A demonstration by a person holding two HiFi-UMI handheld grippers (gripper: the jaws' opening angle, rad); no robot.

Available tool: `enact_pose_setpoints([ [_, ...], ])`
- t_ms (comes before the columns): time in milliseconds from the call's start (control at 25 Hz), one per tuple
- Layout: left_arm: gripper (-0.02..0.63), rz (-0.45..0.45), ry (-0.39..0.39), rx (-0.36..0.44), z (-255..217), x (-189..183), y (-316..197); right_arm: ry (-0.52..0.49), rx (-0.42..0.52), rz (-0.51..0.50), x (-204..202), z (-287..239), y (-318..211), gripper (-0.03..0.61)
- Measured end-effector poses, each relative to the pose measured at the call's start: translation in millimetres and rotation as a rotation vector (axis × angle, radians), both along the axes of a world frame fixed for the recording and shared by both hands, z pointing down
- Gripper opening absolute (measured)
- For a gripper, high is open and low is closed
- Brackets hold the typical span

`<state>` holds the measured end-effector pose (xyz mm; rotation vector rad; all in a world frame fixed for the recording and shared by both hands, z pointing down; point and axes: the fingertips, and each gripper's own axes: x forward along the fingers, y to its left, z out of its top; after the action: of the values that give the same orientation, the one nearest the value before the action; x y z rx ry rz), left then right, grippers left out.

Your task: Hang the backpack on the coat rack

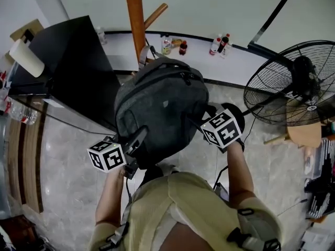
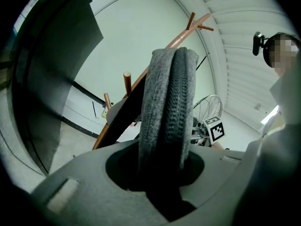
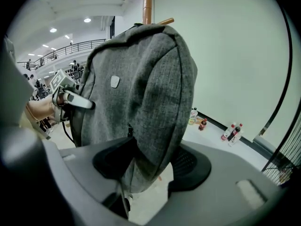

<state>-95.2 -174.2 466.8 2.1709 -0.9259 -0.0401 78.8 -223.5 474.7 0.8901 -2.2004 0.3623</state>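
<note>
1. Nearest the person, the left gripper [image 2: 162, 166] is clamped tight on a thick padded fold [image 2: 169, 102] of the backpack [image 1: 162, 106], at the bag's lower left edge.
2. Opposite it, the right gripper [image 3: 153, 160] stands wide. The bag's bottom corner hangs between its jaws, but one pad shows clear of the fabric, so I read this as no real grip.
3. Between the two tools the backpack is upright and off the floor, with its top up against the pole of the coat rack [image 1: 135, 14], just below a slanting peg [image 1: 156, 15].
4. At the very top a grey loop [image 1: 143, 54] lies against the pole. Whether it sits over a peg I cannot tell (the bag's own bulk hides that spot).
5. By my judgement the lift and approach are done, and the hang itself is either just made or a moment away. What is left is seating that loop if it is not on, then opening the left gripper and drawing both tools clear.
</note>
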Motion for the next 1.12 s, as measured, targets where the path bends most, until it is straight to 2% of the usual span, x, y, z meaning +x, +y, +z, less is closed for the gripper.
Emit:
enact_pose_setpoints([
  [320, 0.093, 0.003, 0.043, -0.004, 0, 4, 1, 0.081, 0.109, 0.012, 13, -8, -2, 0.262],
  [480, 0.093, -0.003, 0.035, 0.008, 0, 2, 0, 0.138, 0.175, 0.027, 27, -25, 3, 0.22],
  [640, 0.094, -0.02, -0.005, 0.04, 0, -2, -1, 0.099, 0.24, 0.022, 26, -53, 9, 0.203],
  [760, 0.094, -0.022, -0.021, 0.056, 2, -4, -3, 0.033, 0.311, -0.006, 16, -78, 12, 0.193],
  [920, 0.094, -0.019, -0.013, 0.06, 2, -3, -3, -0.047, 0.433, -0.053, -2, -116, 13, 0.168],
  [1120, 0.094, -0.004, 0.015, 0.052, 3, 2, -2, -0.067, 0.569, -0.11, -20, -159, 0, 0.144],
])
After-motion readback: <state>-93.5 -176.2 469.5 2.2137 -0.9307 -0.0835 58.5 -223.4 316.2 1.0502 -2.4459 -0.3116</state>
